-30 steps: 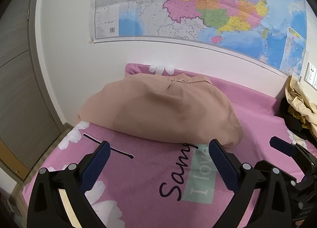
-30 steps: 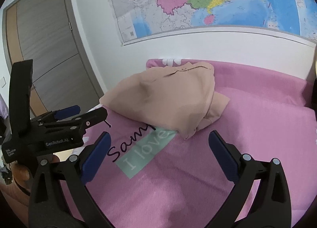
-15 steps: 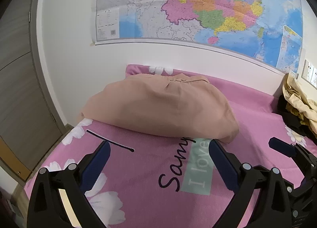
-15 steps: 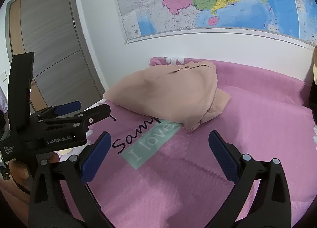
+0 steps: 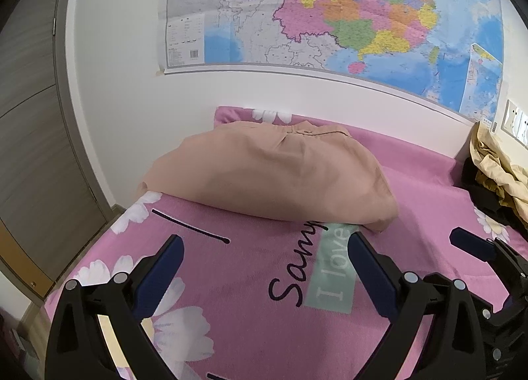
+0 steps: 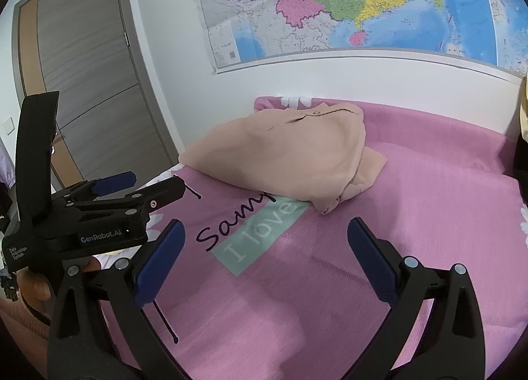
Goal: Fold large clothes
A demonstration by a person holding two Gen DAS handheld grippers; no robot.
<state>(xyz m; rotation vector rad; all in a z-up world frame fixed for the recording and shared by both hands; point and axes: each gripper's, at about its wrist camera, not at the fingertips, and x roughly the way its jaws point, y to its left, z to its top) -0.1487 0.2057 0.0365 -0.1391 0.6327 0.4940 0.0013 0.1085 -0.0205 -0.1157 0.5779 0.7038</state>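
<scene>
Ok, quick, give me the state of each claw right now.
Left claw: open, holding nothing, short of the folded beige garment.
Right claw: open, holding nothing, above the pink bedspread.

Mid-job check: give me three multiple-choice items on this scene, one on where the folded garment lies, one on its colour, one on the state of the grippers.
1. The folded garment lies:
A. near the wall end of the bed
B. on the floor
C. between the gripper fingers

2. Its colour:
A. blue
B. tan
C. white

3. The left gripper and right gripper are:
A. both shut on cloth
B. one open, one shut
C. both open and empty

Answers: 1 A, it sits below the wall map; 2 B, plain tan against pink bedding; 3 C, fingers spread with only bedding between.
</scene>
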